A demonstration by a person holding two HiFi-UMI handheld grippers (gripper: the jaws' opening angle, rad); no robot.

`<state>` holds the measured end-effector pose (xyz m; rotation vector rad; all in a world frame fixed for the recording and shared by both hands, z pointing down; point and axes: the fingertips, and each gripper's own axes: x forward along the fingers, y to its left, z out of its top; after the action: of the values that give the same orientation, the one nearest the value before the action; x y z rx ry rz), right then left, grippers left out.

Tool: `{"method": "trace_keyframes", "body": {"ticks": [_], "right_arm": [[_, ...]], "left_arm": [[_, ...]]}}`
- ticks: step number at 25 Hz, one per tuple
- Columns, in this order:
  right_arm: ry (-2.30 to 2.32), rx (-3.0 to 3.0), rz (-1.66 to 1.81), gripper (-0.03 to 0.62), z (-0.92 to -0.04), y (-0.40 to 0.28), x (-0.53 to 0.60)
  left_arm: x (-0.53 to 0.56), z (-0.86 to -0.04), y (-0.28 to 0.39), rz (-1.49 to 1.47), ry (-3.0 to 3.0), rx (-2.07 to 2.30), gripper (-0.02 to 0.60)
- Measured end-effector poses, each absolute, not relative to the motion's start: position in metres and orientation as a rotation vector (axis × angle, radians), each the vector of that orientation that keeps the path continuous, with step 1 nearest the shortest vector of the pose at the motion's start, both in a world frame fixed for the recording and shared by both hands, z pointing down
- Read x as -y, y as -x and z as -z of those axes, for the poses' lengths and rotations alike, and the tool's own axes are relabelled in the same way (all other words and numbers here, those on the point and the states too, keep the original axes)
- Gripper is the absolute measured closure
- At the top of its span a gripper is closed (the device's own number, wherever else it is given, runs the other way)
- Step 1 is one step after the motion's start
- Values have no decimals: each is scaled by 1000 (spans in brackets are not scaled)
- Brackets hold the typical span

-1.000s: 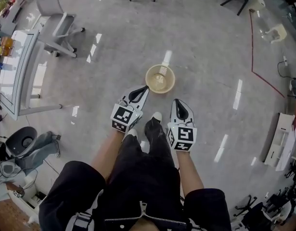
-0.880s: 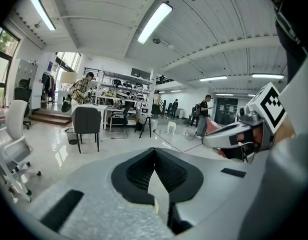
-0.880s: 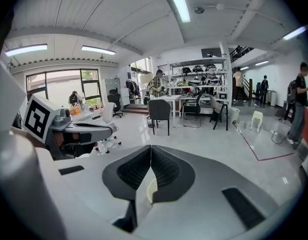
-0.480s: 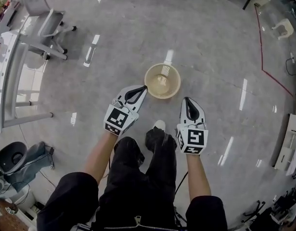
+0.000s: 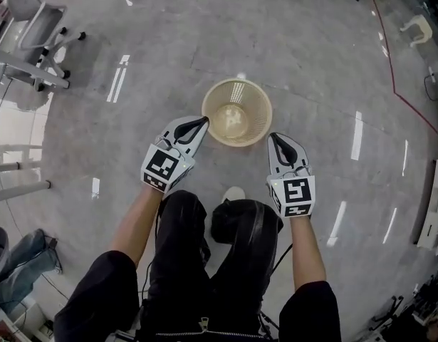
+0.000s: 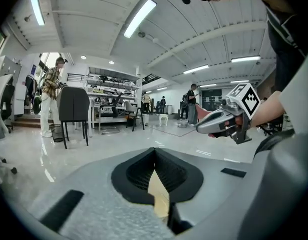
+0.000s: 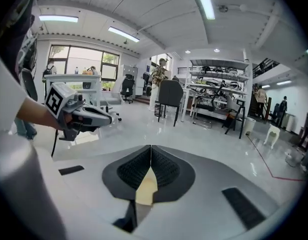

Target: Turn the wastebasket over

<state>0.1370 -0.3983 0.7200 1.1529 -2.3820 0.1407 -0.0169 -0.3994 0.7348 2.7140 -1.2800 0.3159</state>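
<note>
Looking down in the head view, we saw at far L an office chair [image 5: 35, 20] on the glossy grey floor [image 5: 133, 155], well apart from everything else. Next came the L gripper [image 5: 204, 120], its tip just beside the wastebasket's near-L rim; whether it touched, we couldn't tell. Its jaws were pressed fully together w/ nothing held. In the L gripper view the black pads met in one seam, w/ only a pale beige sliver in the gap below them, which we couldn't identify. That view also showed a person in a plaid shirt [image 6: 50, 96] at L, then a dark chair [image 6: 73, 106], then shelving [image 6: 111, 91], w/ the other gripper at R.

At centre the wastebasket [image 5: 236, 112] stood upright on the floor, mouth up, beige w/ slotted walls. It sat btwn the two gripper tips and ahead of the person's black trousers [image 5: 204, 248] and white shoe [image 5: 234, 193].

R of it was the R gripper [image 5: 274, 137], tip just beside the basket's near-R side; contact we couldn't judge. Its jaws were likewise closed tight & empty, the pads meeting in a seam in the R gripper view, w/ the same beige sliver below. Further R a red line [image 5: 389, 70] ran across the floor, and a small white seat [image 5: 418, 26] stood near the top R corner.
</note>
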Motion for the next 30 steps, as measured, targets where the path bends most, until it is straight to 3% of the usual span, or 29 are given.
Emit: {"method": "trace_keyframes", "body": {"ticks": [9,17,22,30], "right_arm": [[-1018,2384,-84,583,-846,-133,397],[-878,2296,32,580,-928,-136,379],[-796,2217,99,460,-959,-128,370],[-684,1943,511,448,-998,-120,377]], "left_arm": [[407,-853,13,-299,-2795,1254,575],[407,-900,14,-293,-2803,1235,575],[403,-908,17,-258,-2785,1255,575],[398,-907,16,-222,-2786,1263,575]]}}
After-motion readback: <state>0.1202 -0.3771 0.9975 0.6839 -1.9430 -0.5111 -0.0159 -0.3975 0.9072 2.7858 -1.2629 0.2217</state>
